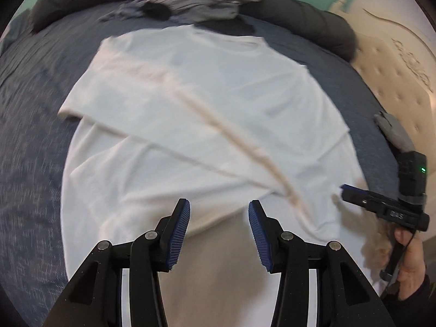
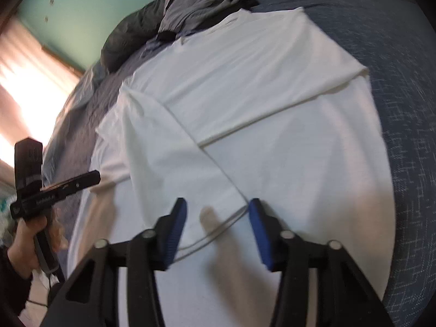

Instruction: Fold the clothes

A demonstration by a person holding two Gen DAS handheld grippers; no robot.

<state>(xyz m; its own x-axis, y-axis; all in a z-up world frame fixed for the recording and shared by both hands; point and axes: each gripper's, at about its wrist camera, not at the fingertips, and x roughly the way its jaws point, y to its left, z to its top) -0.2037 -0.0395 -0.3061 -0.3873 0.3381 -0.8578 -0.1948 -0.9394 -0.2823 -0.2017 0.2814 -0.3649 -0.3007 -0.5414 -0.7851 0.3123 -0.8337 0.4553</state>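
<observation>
white cotton, a shirt point(image 1: 196, 103) is laid flat on the blue bedspread point(image 1: 30, 141) with both sleeves already folded in across the body; its long axis runs straight away from both grippers, collar at the far end, hem nearest; the left gripper point(image 1: 219, 208) is held over the hem, jaws apart, nothing gripped; the right gripper point(image 2: 218, 207) is also held apart and empty, just over the crossed sleeve edge; both look equally near, so the hem could probably be lifted toward the collar.
</observation>
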